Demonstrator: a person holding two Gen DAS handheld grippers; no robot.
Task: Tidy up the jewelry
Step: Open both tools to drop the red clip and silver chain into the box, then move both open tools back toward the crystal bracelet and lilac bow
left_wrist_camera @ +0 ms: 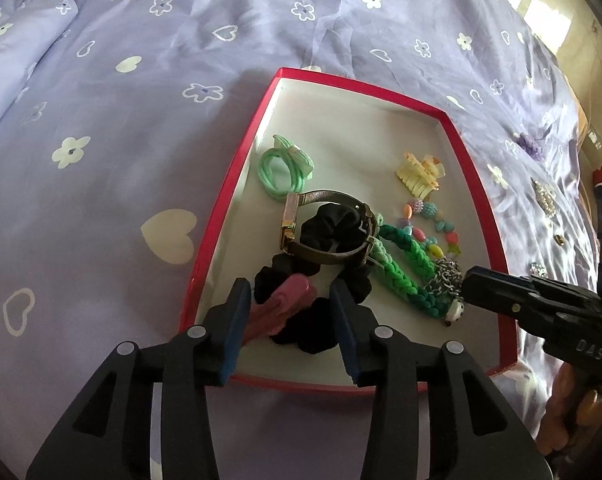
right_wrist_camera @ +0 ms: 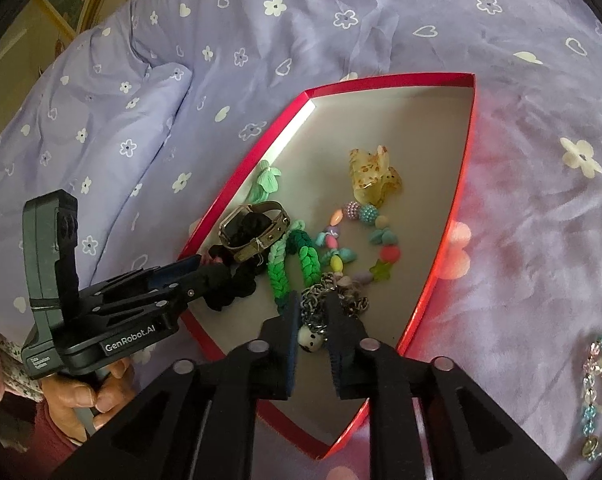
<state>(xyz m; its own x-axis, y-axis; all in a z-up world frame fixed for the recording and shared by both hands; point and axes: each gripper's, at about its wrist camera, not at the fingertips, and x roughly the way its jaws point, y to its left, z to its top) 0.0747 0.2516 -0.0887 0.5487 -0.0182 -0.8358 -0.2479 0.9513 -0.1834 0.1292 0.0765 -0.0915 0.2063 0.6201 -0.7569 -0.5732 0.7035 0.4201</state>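
Red-rimmed tray [left_wrist_camera: 477, 184] [right_wrist_camera: 453, 216], laid on bed under lilac sheet [left_wrist_camera: 141, 140] [right_wrist_camera: 521, 240] printed with white flowers and hearts.

Held in tray, at time of record:
- mint hair ties [left_wrist_camera: 282, 168] [right_wrist_camera: 267, 180], toward far left wall;
- pale yellow claw clip [left_wrist_camera: 419, 176] [right_wrist_camera: 375, 178], well apart from the ties;
- pastel bead bracelet [left_wrist_camera: 429, 224] [right_wrist_camera: 357, 240], just below the clip;
- watch [left_wrist_camera: 325, 226] [right_wrist_camera: 253, 230], resting on black scrunchie [left_wrist_camera: 333, 224] [right_wrist_camera: 233, 286];
- green braided cord [left_wrist_camera: 405, 272] [right_wrist_camera: 293, 264], touching silver chain [left_wrist_camera: 447, 278] [right_wrist_camera: 333, 300] with small white charm [left_wrist_camera: 455, 312] [right_wrist_camera: 311, 340] at its near end.

Left gripper [left_wrist_camera: 287, 300] [right_wrist_camera: 203, 270]: jaws parted wide over scrunchie, pink clip [left_wrist_camera: 279, 306] lying between them (contact with either pad not discernible).

Right gripper [left_wrist_camera: 471, 288] [right_wrist_camera: 313, 316]: jaws partly open, set either side of chain and charm; whether pads pressed on chain, cannot tell.

Outside tray, on sheet: pastel link bracelet [right_wrist_camera: 599, 396], to the right (several small sparkly pieces [left_wrist_camera: 543, 196] also seen from left wrist, too small to identify).
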